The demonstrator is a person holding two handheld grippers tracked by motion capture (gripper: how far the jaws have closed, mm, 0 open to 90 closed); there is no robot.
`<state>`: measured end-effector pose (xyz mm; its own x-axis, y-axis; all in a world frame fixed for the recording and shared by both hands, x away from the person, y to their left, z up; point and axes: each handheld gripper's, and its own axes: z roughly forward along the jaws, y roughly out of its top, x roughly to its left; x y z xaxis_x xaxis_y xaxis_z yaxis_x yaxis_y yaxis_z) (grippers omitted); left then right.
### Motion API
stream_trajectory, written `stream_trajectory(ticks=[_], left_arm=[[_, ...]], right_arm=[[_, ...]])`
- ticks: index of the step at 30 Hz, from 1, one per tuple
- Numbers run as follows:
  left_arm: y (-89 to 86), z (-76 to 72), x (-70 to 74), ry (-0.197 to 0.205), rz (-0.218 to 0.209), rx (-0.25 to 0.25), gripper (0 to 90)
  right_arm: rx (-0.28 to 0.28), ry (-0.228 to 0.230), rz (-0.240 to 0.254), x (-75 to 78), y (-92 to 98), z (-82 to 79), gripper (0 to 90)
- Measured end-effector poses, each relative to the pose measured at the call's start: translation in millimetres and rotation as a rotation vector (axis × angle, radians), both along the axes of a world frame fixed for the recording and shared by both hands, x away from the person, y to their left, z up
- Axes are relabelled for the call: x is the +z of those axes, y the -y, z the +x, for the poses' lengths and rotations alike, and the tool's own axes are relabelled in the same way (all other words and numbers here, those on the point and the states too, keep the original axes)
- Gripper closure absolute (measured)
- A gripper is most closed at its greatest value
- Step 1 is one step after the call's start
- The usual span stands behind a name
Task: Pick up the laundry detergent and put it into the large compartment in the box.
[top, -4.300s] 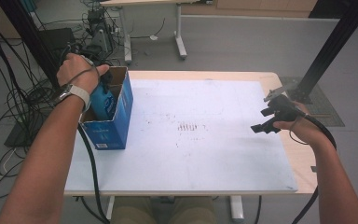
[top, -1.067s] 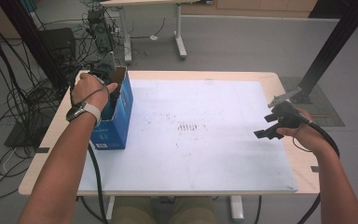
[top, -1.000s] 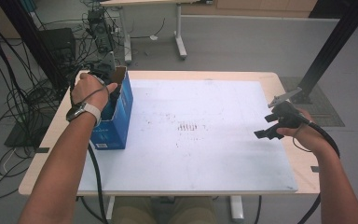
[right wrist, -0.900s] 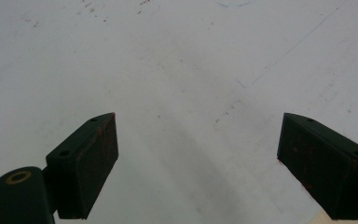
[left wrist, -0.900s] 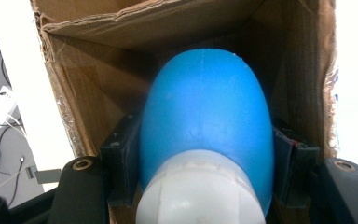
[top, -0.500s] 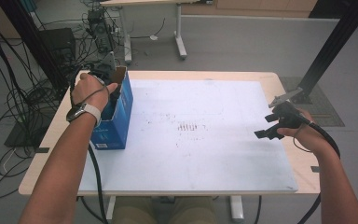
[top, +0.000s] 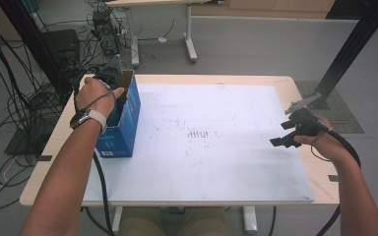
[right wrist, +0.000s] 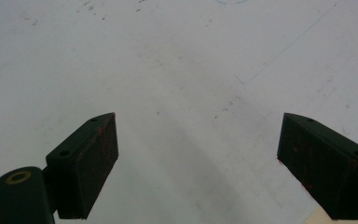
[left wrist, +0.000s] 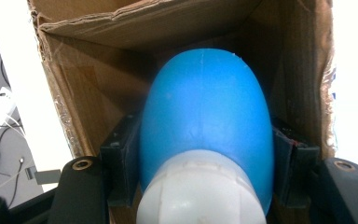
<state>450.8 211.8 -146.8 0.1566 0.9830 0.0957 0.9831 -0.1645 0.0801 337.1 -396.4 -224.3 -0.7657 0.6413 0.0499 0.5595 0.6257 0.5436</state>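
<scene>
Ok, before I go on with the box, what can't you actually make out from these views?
- High view: left gripper tips, hidden inside the blue box.
- Left gripper view: lower end of the blue and white object, cut off by the frame's bottom edge.
- Left gripper view: box floor, hidden behind that object.

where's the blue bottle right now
The blue bottle is inside the cardboard box at the table's left edge, clamped in the left gripper.
</scene>
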Motion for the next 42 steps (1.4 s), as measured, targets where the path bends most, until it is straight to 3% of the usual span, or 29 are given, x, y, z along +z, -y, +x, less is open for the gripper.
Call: stream_trajectory(ticks=[42], left_arm=[[-2.4,-1.4,-0.2,0.014,-0.014,-0.024,37.0]], right_arm=[[0.002,-0.009,-0.005,-0.3,0.2,0.3,12.4]])
